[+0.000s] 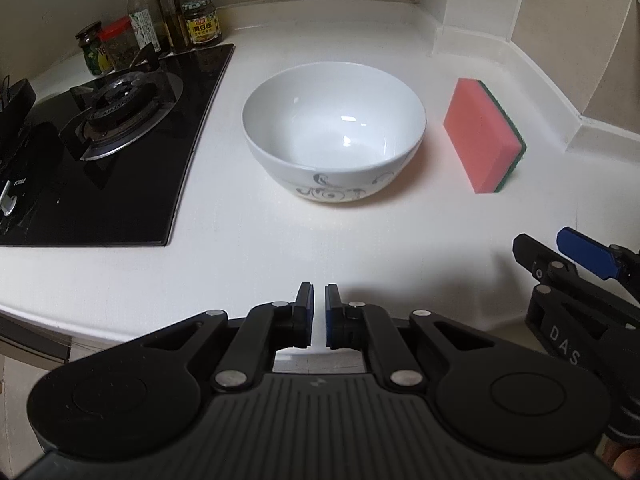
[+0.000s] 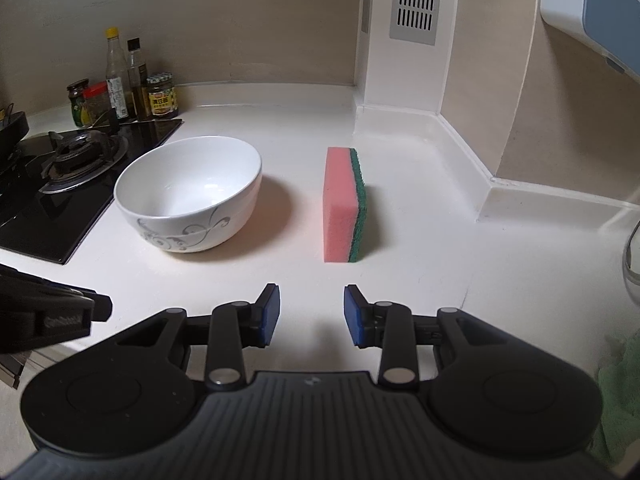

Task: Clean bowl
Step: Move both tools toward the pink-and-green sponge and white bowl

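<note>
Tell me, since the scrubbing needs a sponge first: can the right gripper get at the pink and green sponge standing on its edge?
Probably yes. The right gripper is open and empty, the pink and green sponge stands straight ahead, and only bare white countertop lies between them.

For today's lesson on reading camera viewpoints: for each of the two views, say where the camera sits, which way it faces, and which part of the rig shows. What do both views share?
Left wrist: sits on the left gripper, looking forward and down over the counter at the bowl; its own fingers nearly together, empty; the right gripper enters at the right edge.
Right wrist: sits on the right gripper, looking forward and down at the sponge; its own fingers apart, empty; part of the left gripper at the left edge.
Shared: bowl, sponge standing on edge, stove, condiment jars, white counter.
</note>
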Motion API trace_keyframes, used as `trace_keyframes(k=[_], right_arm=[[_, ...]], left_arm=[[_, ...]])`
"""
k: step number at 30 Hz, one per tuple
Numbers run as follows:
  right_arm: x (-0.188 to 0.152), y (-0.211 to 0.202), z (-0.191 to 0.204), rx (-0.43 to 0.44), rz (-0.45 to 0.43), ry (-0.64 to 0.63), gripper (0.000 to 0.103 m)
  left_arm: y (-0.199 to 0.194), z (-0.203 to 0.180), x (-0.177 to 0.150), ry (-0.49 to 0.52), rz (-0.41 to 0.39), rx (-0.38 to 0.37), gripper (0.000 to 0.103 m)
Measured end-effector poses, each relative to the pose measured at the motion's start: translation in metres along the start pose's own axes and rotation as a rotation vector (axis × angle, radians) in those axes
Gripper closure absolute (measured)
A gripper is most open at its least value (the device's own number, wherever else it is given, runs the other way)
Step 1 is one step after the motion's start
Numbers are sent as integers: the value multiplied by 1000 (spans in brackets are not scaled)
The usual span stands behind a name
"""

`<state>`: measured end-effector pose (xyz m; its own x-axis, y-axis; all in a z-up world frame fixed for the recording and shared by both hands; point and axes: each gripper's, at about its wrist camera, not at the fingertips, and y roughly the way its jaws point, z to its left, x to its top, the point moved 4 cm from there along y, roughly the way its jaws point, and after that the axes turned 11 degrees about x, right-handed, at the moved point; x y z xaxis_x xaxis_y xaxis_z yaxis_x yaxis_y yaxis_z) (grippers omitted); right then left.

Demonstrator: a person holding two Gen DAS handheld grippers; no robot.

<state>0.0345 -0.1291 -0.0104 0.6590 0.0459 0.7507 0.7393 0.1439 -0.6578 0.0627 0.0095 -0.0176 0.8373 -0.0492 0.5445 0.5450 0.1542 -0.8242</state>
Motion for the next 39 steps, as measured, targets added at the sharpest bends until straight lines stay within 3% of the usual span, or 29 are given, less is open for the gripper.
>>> trace_keyframes(k=[6,18,24,33,39], right_arm=[[10,13,-5,-19,3,11,73],[31,34,-5,-69,-3,44,72],[40,40,-6,-103,-9,61,72],[42,45,-12,-148,-14,65,72],[43,50,-19,-129,-16,61,72]], left_arm=[[-1,9,20,-31,-41,-35,99],[20,25,51,-8,2,-68,99],[20,29,65,34,-51,-57,99],[31,32,75,63,-50,-76,99],[34,30,80,49,-43,-58,99]])
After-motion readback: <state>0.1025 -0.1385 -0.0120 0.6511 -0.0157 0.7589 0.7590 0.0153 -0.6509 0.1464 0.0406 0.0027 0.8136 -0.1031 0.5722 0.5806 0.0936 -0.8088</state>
